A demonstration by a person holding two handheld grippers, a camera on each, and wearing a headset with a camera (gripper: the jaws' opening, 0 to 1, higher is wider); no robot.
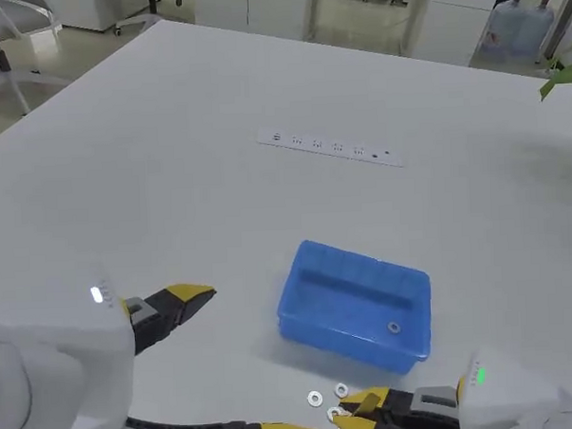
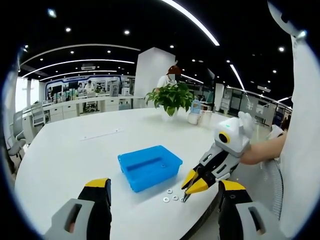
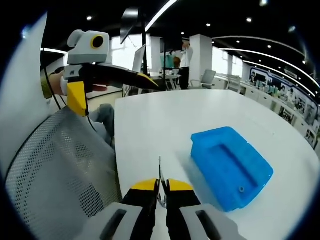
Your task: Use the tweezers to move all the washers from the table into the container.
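Small, thin and probably slippery, the washers [image 1: 316,398] on the tabletop [image 1: 218,179] just near of the container [image 1: 341,337] are best nipped across the rim with the tweezers [image 3: 160,170] pinched in the right gripper [image 3: 161,184] jaws, while the left gripper [image 2: 164,184] jaws are spread.

The container [image 1: 356,306] was blue, the surface [image 1: 169,134] plain white, and the washers [image 1: 316,398] at its 6 o'clock and the tweezers [image 3: 160,170] silvery. The left gripper [image 2: 164,183] and right gripper [image 3: 161,186] were white with black, yellow-tipped jaws.
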